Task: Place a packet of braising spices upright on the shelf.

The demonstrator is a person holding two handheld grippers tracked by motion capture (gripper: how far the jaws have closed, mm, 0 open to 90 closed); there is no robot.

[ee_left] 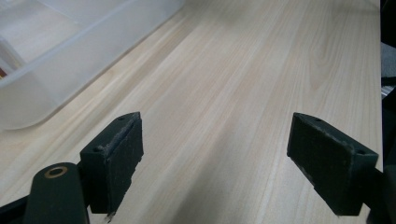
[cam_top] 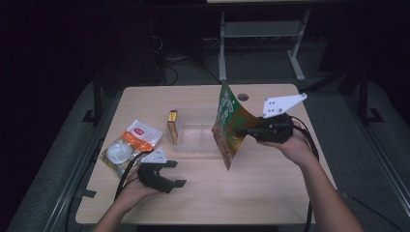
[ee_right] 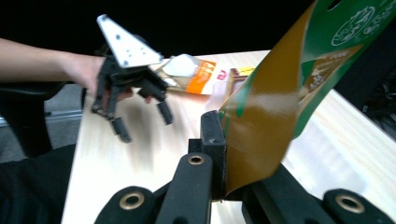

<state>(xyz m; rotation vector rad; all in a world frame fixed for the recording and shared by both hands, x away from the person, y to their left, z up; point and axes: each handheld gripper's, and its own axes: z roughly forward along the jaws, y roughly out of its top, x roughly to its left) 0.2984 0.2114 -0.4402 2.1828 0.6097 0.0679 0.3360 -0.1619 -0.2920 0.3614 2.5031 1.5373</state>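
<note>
My right gripper is shut on a green and orange snack bag, holding it upright in the air over the right end of a clear plastic container. In the right gripper view the bag is pinched between the jaws of that gripper. My left gripper stands open near the table's front left, with nothing between its fingers. The left gripper view has it low over bare wood, with the container ahead to the left. A yellow and red box lies in the container's left end.
A white and orange packet with a round white item lies at the table's left, just behind my left hand. The wooden table has a small round hole near its back edge. Dark floor and desk legs lie beyond.
</note>
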